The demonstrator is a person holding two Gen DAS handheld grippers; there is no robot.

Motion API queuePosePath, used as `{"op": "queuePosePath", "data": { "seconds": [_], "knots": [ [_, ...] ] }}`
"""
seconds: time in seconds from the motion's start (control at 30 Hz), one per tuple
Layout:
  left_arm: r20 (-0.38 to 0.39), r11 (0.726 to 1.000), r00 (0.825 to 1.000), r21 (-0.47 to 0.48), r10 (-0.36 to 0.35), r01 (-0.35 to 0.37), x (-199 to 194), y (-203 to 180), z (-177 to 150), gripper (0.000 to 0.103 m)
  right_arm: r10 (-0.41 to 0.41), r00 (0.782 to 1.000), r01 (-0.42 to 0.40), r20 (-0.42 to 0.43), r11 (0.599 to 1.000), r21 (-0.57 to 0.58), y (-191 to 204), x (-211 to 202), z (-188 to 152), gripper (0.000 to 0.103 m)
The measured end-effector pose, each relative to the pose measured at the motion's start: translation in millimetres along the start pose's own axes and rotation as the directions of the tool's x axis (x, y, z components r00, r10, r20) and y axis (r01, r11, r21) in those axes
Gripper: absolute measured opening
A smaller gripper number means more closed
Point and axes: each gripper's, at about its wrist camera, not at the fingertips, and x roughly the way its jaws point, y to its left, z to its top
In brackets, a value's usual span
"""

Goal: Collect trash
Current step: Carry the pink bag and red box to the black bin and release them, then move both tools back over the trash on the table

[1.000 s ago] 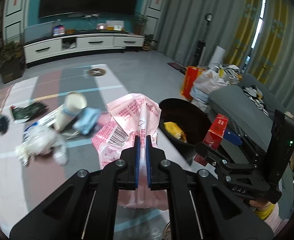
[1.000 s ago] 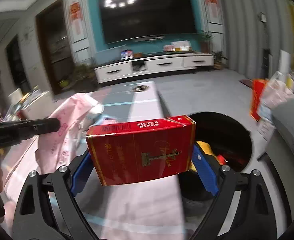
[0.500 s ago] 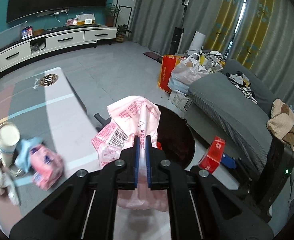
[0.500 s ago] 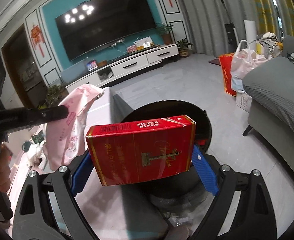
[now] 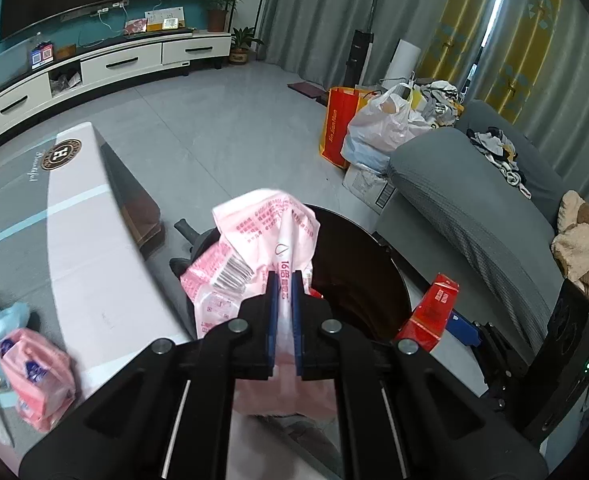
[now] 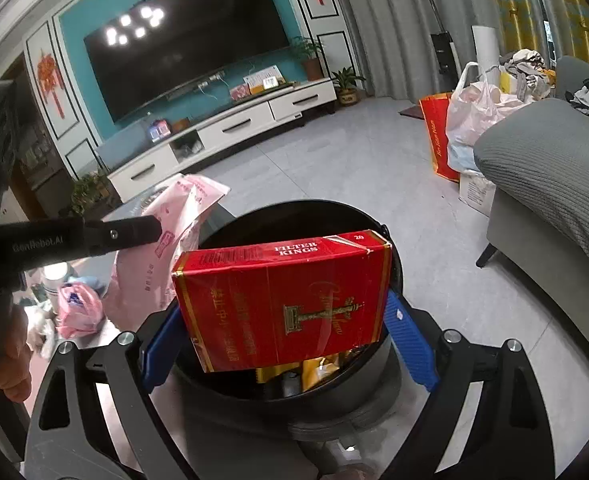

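My left gripper [image 5: 284,280] holds a crumpled pink plastic wrapper [image 5: 262,232] above the near rim of a round black bin [image 5: 374,248]. Its jaws are opening slightly, with the wrapper still pinched between the blue pads. My right gripper [image 6: 284,320] is shut on a red cigarette box [image 6: 282,300], gripped by its two ends right over the bin's mouth [image 6: 278,208]. Yellow packaging lies inside the bin. In the right wrist view the wrapper [image 6: 166,256] hangs at the left from the left gripper [image 6: 154,230]. The box [image 5: 434,308] also shows at the right of the left wrist view.
A low white and grey table [image 5: 74,240] lies left of the bin, with a pink packet [image 5: 34,372] and a blue cloth on it. A grey sofa [image 5: 474,220] stands to the right, with shopping bags [image 5: 374,128] beyond it. A hand [image 6: 6,352] holds the left gripper.
Both grippers have carried their loads away from the littered table and down over the bin, which now fills the view under the red box. The left pads stand slightly wider.
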Motion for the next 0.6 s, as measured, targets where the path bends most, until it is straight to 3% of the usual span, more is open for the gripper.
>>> {"op": "queuePosePath", "data": {
  "seconds": [0.03,0.1,0.13,0.53,0.6],
  "knots": [
    [-0.003,1.0,1.0,0.005,-0.001,0.001,5,0,2,0.014,-0.005,1.0,0.005,-0.009,1.0,0.001,-2,4,0,0.09],
    [-0.004,1.0,1.0,0.013,0.0,0.0,9,-1,4,0.041,-0.019,0.999,0.018,-0.026,1.0,-0.003,-5,10,0,0.09],
    [-0.003,1.0,1.0,0.016,-0.001,0.001,9,-1,5,0.045,-0.02,0.999,0.02,-0.033,1.0,-0.005,-7,12,2,0.09],
    [0.024,1.0,1.0,-0.012,0.013,-0.013,-33,26,-26,0.069,0.01,0.999,-0.008,-0.036,0.999,0.053,-14,-1,0,0.099],
    [0.024,1.0,1.0,-0.019,0.016,-0.016,-45,33,-37,0.078,0.021,0.999,-0.019,-0.035,0.998,0.064,-13,-9,-3,0.099]
  ]
}}
